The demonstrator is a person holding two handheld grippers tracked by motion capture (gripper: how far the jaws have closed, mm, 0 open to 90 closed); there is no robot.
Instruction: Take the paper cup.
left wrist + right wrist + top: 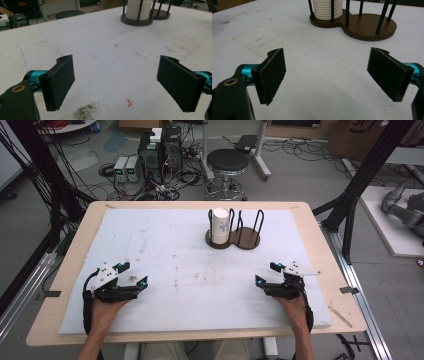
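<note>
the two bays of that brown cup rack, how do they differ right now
The left bay holds a stack of white cups that rises above its black posts; the right bay holds nothing, so its brown floor shows. In the right gripper view the filled bay lies left of the bare one. Both share one brown base and upright black posts.

Left tongs (134,274) and right tongs (266,273) rest low, apparently level, jaws wide apart.
</note>
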